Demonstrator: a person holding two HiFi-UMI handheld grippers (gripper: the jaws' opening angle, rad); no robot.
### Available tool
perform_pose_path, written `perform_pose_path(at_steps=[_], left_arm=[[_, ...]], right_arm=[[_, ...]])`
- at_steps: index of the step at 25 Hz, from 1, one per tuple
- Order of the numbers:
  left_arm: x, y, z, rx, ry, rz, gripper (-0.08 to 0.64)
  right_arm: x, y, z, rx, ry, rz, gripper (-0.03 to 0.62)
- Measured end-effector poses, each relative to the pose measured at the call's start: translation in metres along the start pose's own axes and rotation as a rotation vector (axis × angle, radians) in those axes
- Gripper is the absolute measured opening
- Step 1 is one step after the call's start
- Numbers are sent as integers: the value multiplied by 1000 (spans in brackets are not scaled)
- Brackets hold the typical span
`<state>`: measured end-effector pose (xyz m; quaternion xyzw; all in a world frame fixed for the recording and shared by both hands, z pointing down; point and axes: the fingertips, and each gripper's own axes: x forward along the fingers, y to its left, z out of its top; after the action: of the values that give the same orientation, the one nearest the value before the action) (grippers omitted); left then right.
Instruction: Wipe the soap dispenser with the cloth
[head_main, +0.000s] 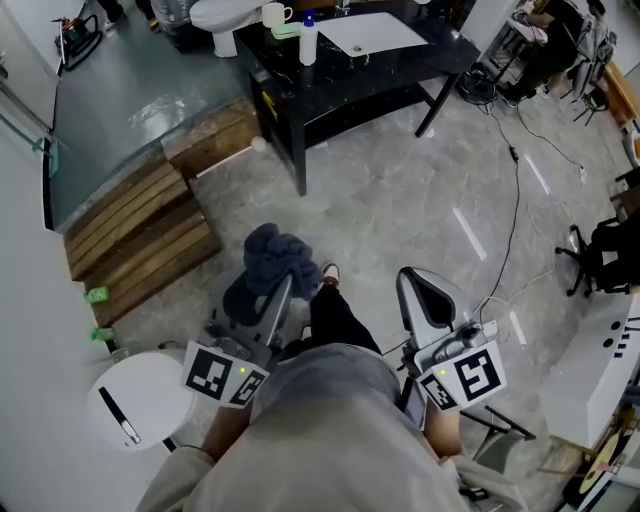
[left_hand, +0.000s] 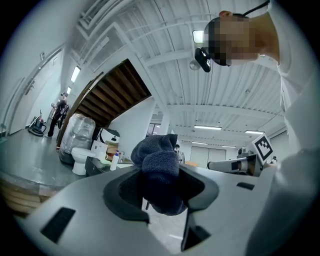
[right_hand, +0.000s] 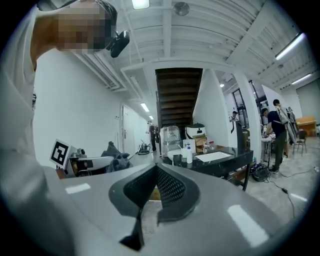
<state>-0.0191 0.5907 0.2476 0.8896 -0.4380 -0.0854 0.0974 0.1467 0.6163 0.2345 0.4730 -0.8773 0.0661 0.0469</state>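
Navy cloth (left_hand: 157, 162) is pinched in the left gripper (left_hand: 160, 175) — the right gripper (right_hand: 154, 172) is closed, empty, with the soap dispenser (head_main: 308, 40) well apart.

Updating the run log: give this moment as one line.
left hand-held gripper: shut on dark blue cloth; right hand-held gripper: shut, empty; white soap dispenser: on black counter

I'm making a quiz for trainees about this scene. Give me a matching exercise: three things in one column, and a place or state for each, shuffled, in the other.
1. cloth
2. dispenser
3. right gripper

a. shut, empty
b. on the black counter
c. clamped in the left gripper

Pairs: 1-c, 2-b, 3-a
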Motion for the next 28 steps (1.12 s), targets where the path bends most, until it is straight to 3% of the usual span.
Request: perform_pose_path(at_steps=[10,28], left_arm=[[65,41,5,3,23,30,158],[198,78,9,40,53,43,158]], right_arm=[[66,-41,7,29,19,81,2],[150,-151,24,68,3,114,2]])
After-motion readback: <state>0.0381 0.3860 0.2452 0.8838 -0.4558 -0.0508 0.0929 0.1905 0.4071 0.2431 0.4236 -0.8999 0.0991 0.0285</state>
